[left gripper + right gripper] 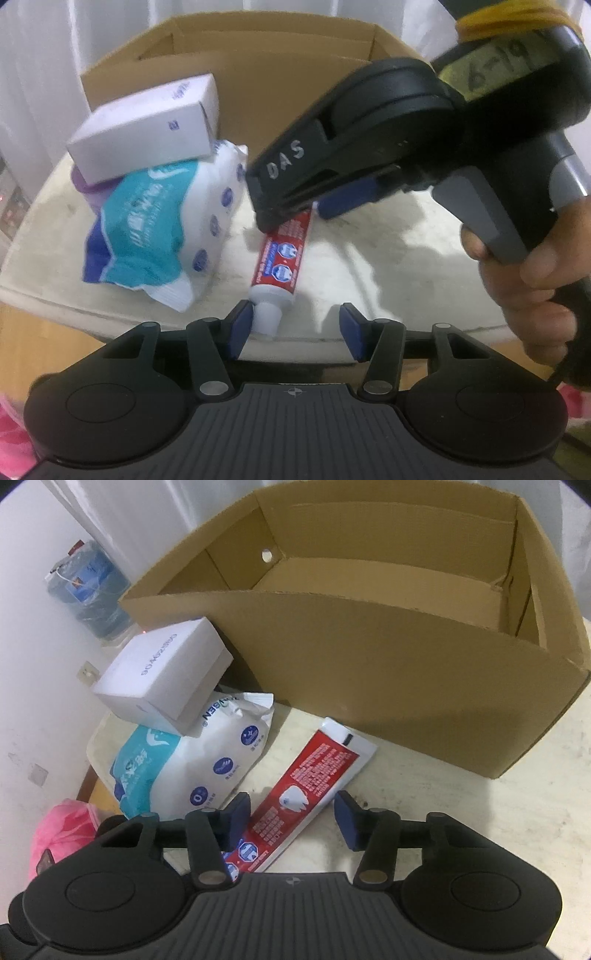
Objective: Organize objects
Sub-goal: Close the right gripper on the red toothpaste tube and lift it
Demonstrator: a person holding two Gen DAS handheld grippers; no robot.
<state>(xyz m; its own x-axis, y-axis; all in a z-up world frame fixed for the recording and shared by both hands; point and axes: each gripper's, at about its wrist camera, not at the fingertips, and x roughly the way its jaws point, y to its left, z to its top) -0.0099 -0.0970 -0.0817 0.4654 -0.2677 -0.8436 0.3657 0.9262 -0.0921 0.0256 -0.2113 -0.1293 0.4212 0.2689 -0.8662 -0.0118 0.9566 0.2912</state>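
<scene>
On the desk, both part-open grippers, left gripper and right gripper, are straddling the toothpaste ungripped, needing closure before boxing.

**What the two wrist views leave unseen**

In the left wrist view the right tongs cover the crimped end of the toothpaste tube, so whether their pads press it cannot be told. The cardboard box is blurred there, its right wall hidden behind that tool, and the hand holding it is cut off by the right edge. A purple thing under the white carton shows only as a sliver. In the right wrist view the tube's cap end lies hidden beneath the tongs' body, the print on the wipes pack is too small to read, and the pink bag is partly covered.
</scene>
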